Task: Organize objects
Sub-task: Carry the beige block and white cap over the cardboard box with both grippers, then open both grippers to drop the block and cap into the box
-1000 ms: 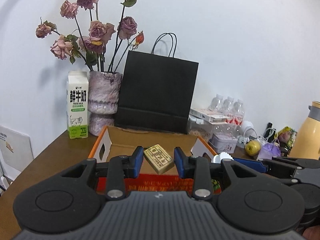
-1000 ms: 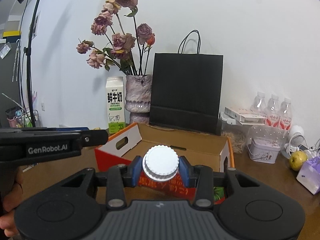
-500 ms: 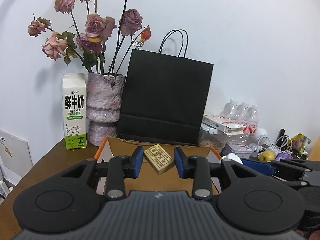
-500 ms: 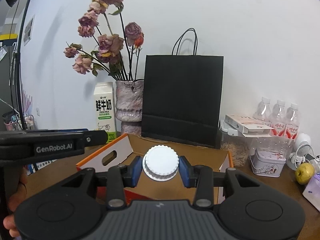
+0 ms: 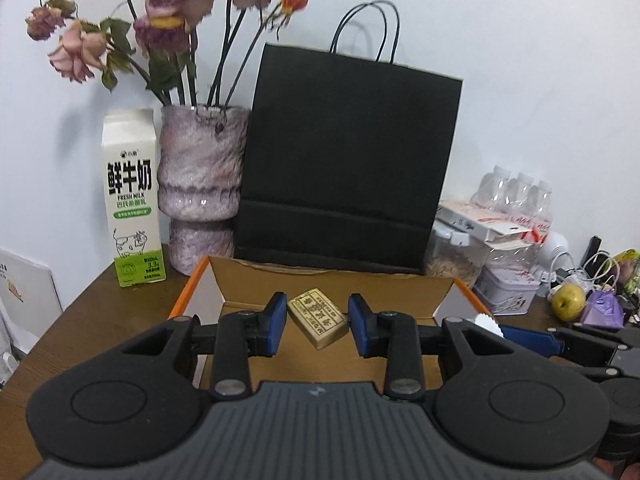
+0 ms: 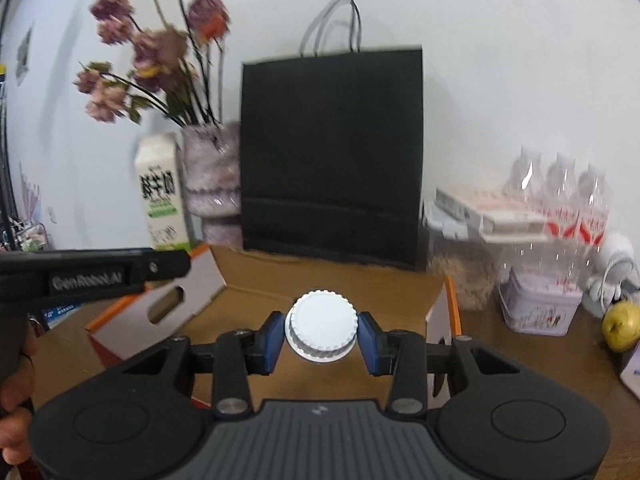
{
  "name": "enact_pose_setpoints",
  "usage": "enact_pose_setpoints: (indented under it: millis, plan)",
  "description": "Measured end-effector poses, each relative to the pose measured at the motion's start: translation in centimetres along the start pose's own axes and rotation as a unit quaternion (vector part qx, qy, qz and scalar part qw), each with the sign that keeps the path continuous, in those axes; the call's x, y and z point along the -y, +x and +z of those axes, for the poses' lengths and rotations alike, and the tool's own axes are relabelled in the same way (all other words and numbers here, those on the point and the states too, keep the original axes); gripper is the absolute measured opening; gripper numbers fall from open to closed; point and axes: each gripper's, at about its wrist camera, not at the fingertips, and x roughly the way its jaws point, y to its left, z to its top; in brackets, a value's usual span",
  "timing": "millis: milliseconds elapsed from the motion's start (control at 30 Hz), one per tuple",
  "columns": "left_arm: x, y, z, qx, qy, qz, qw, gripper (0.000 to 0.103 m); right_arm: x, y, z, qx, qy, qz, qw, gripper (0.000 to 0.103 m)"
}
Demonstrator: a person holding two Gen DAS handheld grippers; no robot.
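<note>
Blue fingers (image 5: 276,323) of the left gripper (image 5: 318,325) pinch a tan stamped block (image 5: 318,323) over the open cardboard box (image 5: 336,284). Beside it, the right gripper (image 6: 322,338) clamps a white ribbed cap (image 6: 322,330) above the same box on the brown surface (image 5: 88,320).

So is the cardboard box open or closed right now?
Open. The cardboard box has its flaps standing up, and its brown inside wall shows behind both tools' loads.

Milk carton (image 5: 132,196) beside flower vase (image 5: 198,188); black paper bag (image 5: 344,160); apple (image 5: 568,302) far right.
</note>
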Motion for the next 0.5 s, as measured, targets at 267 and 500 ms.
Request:
enact_pose_setpoints:
  millis: [267, 500]
  plan:
    - [-0.9, 1.7, -0.4, -0.014, -0.001, 0.003, 0.9999, 0.035, 0.6, 1.6, -1.2, -0.012, 0.007, -0.004, 1.000, 0.039]
    - [-0.6, 1.7, -0.6, -0.009, 0.008, 0.016, 0.9998, 0.095, 0.8, 1.9, -1.2, -0.018, 0.009, -0.014, 1.000, 0.074]
